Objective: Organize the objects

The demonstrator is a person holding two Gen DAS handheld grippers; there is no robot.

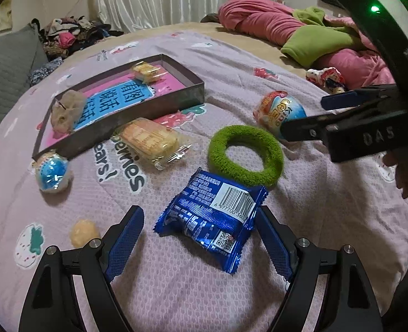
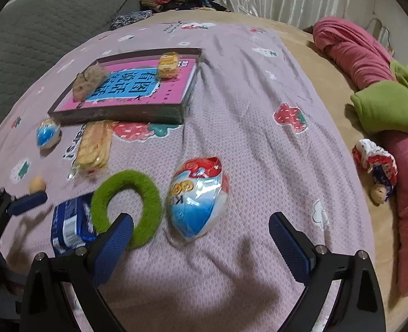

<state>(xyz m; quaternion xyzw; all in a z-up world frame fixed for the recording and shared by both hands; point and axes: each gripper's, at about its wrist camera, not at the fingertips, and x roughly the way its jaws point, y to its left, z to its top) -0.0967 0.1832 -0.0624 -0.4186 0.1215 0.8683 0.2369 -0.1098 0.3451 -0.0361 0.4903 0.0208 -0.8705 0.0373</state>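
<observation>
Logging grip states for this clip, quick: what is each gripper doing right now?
Left gripper: open, straddling the shiny blue foil snack packet, not gripping it.
Right gripper: open, empty, over the egg-shaped plastic-wrapped toy.

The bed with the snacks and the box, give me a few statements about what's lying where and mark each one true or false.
1. The blue snack packet lies between the left gripper fingers. True.
2. The green fuzzy ring sits inside the dark box. False: it lies on the blanket, outside the box.
3. A pink book lies in the box. True.
4. The right gripper is clamped on the egg-shaped toy. False: its jaws are open, the toy lying ahead of them.
</observation>
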